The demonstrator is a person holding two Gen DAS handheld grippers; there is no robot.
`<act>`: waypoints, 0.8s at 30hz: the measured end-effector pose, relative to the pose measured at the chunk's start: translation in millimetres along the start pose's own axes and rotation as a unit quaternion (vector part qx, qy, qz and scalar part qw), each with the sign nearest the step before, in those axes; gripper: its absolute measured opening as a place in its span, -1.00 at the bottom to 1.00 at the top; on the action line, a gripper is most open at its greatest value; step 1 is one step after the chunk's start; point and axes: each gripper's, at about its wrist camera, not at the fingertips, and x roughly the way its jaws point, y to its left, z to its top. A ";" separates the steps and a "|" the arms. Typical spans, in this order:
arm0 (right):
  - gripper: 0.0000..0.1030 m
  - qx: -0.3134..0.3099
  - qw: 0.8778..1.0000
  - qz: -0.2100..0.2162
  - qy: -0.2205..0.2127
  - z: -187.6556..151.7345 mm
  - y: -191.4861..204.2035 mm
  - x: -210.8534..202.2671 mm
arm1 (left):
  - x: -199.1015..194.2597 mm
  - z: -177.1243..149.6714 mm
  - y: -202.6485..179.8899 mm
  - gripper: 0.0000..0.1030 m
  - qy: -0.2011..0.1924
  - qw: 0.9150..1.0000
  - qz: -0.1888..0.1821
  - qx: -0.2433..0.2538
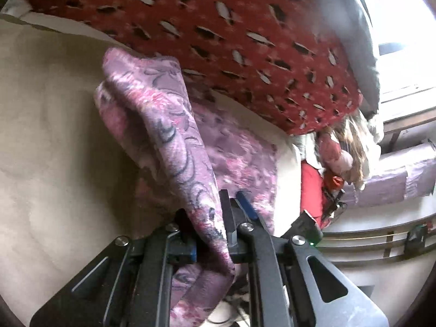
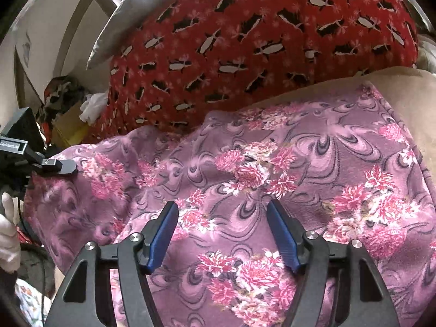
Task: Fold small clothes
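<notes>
Your left tool (image 1: 215, 234) has its jaws pinched tight on an edge of the purple flowered cloth (image 1: 163, 125), and the fabric rises away from the fingertips in a loose ridge ahead of the tool. That's the risk right there: you've only got a thin bite near the hem, so if you sweep across too fast the cloth could slide out from between the pads and the fold drops in a heap. Watch the drag too. The rest of the cloth (image 2: 272, 163) lies spread flat on the cream bed surface (image 1: 54, 136) under your right tool (image 2: 222, 234), and nothing pins it, so a hard pull from the left could haul the whole piece along instead of folding it.

The right tool stands well open, jaws apart above the flowers with nothing between them; I can't tell whether the tips touch the fabric. The red patterned pillow (image 2: 245, 41) sits just beyond the cloth, straight ahead of both tools, and a lifted edge carried too far forward could catch on it.

Pose now: left tool angled steeply downward, cloth trailing under its body toward you. Right tool tipped down more gently, facing the middle of the cloth. At the right view's left edge your gloved hand (image 2: 8, 231) grips the left tool.
</notes>
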 end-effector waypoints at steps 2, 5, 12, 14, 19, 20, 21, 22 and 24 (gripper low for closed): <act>0.34 0.017 1.000 0.007 -0.003 1.2 -6.6 -9.4 | 7.4 -1.0 -13.2 -0.82 -0.001 1.000 0.014 0.008; 0.34 0.010 1.000 0.010 -0.001 -2.8 -13.9 -15.9 | 8.8 3.5 -9.9 -0.82 -0.005 0.999 0.042 -0.002; 0.36 -0.027 1.000 0.007 -0.010 -12.3 -8.5 -14.1 | -32.9 16.7 69.1 -0.50 -0.068 0.976 0.200 -0.047; 0.36 -0.027 0.999 0.011 -0.014 -12.3 -9.5 -14.7 | -36.3 20.0 115.3 -0.49 -0.060 0.959 0.262 -0.091; 0.36 -0.027 0.999 0.012 -0.015 -12.7 -10.1 -15.1 | -58.5 3.2 203.8 -0.49 -0.051 0.964 0.132 -0.227; 0.36 -0.027 0.999 0.012 -0.016 -12.8 -10.3 -15.1 | -62.1 -1.6 208.3 -0.37 -0.052 0.968 0.096 -0.228; 0.36 -0.027 0.999 0.012 -0.015 -12.4 -9.8 -14.8 | -63.1 -5.7 210.1 -0.07 -0.048 0.971 0.074 -0.224; 0.36 -0.027 0.999 0.012 -0.014 -12.4 -9.7 -14.6 | -62.8 -13.0 210.5 0.07 -0.040 0.974 0.053 -0.216; 0.36 -0.028 0.999 0.010 -0.014 -13.9 -9.2 -15.1 | -59.4 -34.8 210.2 0.18 -0.026 0.978 0.015 -0.205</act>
